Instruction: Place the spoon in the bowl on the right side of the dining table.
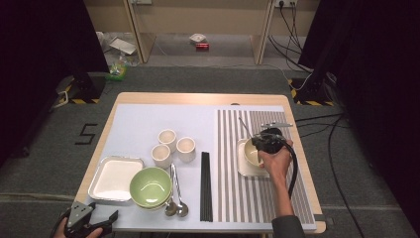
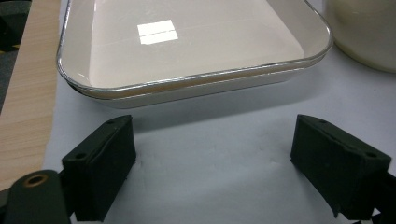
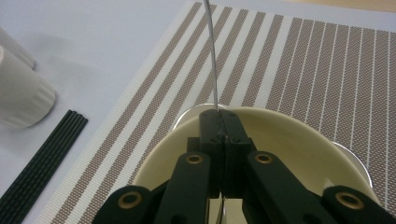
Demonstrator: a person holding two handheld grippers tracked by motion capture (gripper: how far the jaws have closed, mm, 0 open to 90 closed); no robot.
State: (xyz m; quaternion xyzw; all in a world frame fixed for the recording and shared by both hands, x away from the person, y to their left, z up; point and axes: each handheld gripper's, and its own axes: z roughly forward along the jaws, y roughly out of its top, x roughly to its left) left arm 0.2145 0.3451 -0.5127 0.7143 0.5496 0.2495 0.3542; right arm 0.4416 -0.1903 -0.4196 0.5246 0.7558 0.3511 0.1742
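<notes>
One spoon [image 3: 212,56] is pinched tight in the right gripper [image 3: 223,122], over the cream bowl [image 3: 299,140]. Next, lower it in gently, then let go.

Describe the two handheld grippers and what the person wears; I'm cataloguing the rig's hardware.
Both grippers are black. The left gripper has two blocky black padded jaws and brass-coloured pivot rivets. The right gripper has black linkage arms with similar brass rivets; in the high view it carries a grey plate and a thick black cable. The right arm's sleeve is dark grey.
</notes>
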